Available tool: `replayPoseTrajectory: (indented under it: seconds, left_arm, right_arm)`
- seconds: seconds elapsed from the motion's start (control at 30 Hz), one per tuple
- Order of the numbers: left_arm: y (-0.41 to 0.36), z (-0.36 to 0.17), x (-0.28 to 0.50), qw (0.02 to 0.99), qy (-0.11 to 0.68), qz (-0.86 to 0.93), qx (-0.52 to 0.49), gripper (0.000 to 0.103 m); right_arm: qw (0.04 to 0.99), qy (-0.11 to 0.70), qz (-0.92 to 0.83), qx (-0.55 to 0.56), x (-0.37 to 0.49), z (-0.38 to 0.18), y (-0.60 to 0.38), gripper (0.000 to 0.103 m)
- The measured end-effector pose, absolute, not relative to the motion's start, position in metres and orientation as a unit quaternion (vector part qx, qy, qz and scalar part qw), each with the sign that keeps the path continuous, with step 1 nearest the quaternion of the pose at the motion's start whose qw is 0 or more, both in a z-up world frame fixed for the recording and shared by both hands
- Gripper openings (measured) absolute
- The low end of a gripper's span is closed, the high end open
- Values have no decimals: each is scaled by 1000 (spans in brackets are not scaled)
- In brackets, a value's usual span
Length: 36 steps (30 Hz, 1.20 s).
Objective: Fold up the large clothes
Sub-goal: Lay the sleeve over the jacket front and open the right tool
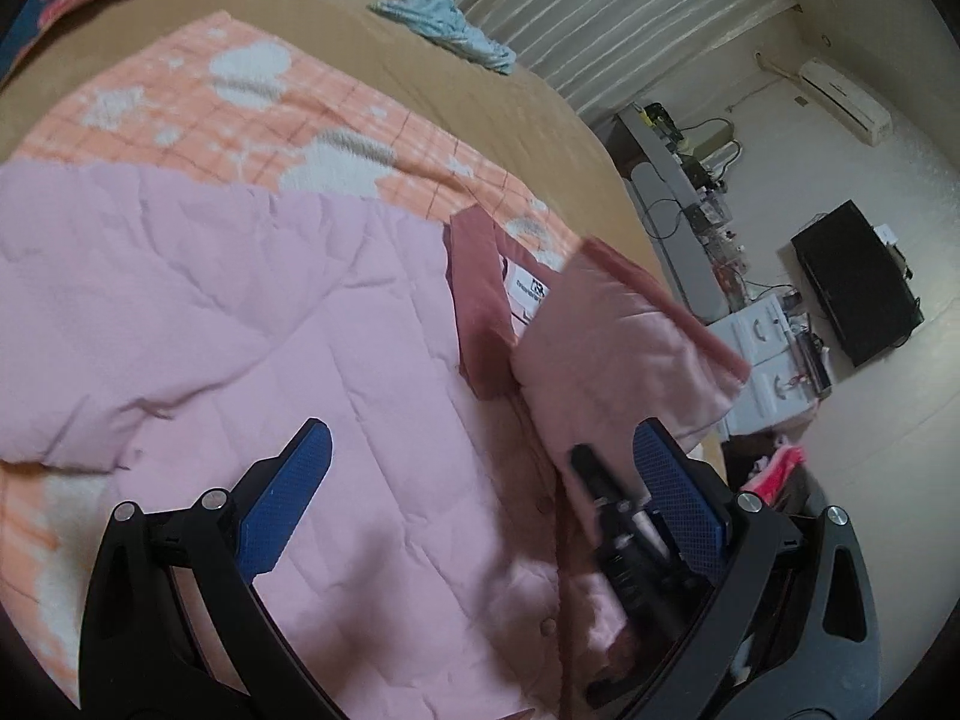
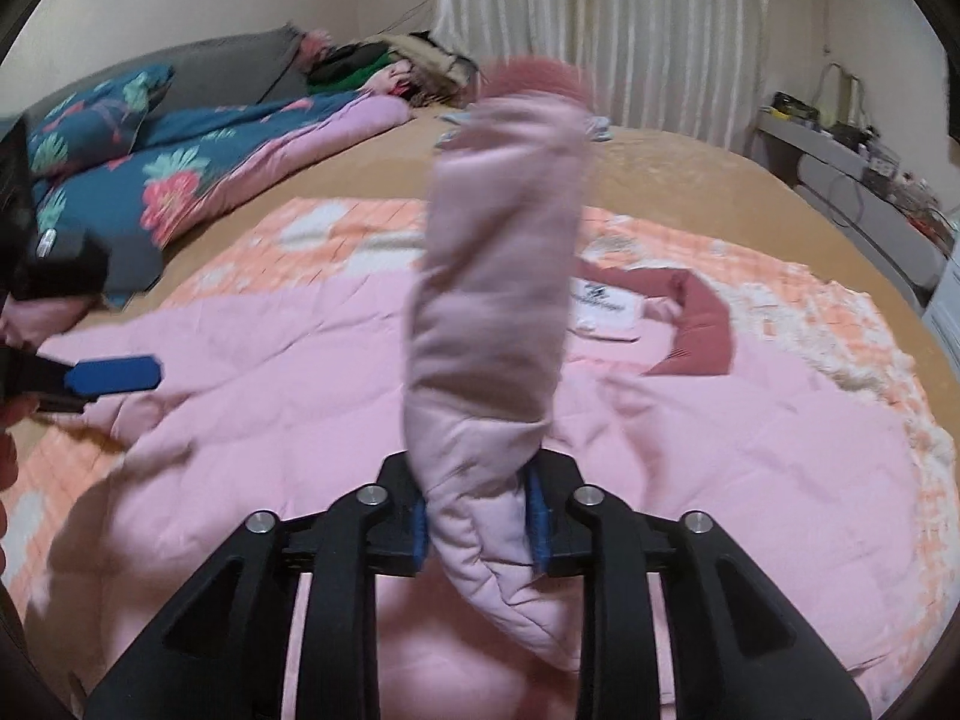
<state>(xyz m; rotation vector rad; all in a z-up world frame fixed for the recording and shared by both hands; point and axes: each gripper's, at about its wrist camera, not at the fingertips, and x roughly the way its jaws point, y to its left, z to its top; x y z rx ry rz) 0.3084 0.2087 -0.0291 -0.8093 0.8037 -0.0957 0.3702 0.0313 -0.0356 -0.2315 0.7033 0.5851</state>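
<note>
A large pink quilted jacket (image 1: 240, 312) with a dark pink collar (image 1: 480, 306) lies spread on an orange checked blanket (image 1: 240, 102); it also shows in the right wrist view (image 2: 750, 420). My right gripper (image 2: 480, 531) is shut on the jacket's sleeve (image 2: 498, 276) and holds it raised above the jacket body, dark pink cuff on top. In the left wrist view the lifted sleeve (image 1: 618, 354) hangs at the right, with the right gripper (image 1: 600, 510) below it. My left gripper (image 1: 480, 480) is open and empty above the jacket; its blue finger (image 2: 114, 375) shows at left.
The blanket lies on a tan bed (image 2: 690, 168). A blue floral duvet (image 2: 180, 174) and a clothes pile (image 2: 390, 69) sit at the far side. A light blue garment (image 1: 444, 30) lies near the curtain. A desk with cables (image 1: 690, 192) stands beside the bed.
</note>
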Motion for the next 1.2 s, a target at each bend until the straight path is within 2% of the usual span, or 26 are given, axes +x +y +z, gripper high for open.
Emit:
replayPoseTrajectory:
  seconds: [0.17, 0.2, 0.33, 0.5, 0.6, 0.7, 0.8, 0.83, 0.87, 0.9, 0.97, 1.2]
  left_arm:
    - [207, -38, 310, 830, 380, -55, -404, 94]
    - [207, -39, 310, 828, 381, -56, -407, 94]
    - [205, -48, 311, 816, 399, -50, -416, 94]
    - [199, -68, 316, 791, 424, -54, -437, 94]
    - [189, -78, 320, 785, 442, -51, -431, 93]
    - [176, -87, 325, 783, 461, -46, -416, 79]
    - [168, -91, 328, 791, 468, -24, -393, 55]
    - [167, -91, 328, 797, 465, -20, -385, 38]
    - [164, -90, 327, 804, 460, -21, -375, 27]
    - [164, -87, 326, 809, 456, -21, -370, 21]
    - [161, -76, 325, 825, 444, -23, -349, 14]
    - [162, -21, 316, 876, 395, -25, -276, 13]
  right_arm:
    - [875, 351, 306, -133, 357, -50, 48, 45]
    - [868, 360, 313, -135, 355, -53, 51, 53]
    - [855, 381, 328, -130, 349, -56, 52, 69]
    - [848, 388, 343, -111, 340, -45, 30, 76]
    - [851, 388, 342, -90, 337, -38, 8, 77]
    - [863, 386, 315, -81, 337, -32, -28, 77]
    - [875, 384, 285, -80, 338, -27, -62, 77]
    - [878, 383, 278, -78, 339, -26, -72, 76]
    - [883, 379, 267, -76, 338, -24, -86, 76]
    - [888, 376, 256, -73, 337, -22, -101, 76]
    - [891, 380, 238, -68, 341, -21, -127, 76]
    - [905, 387, 173, -44, 359, -12, -201, 76]
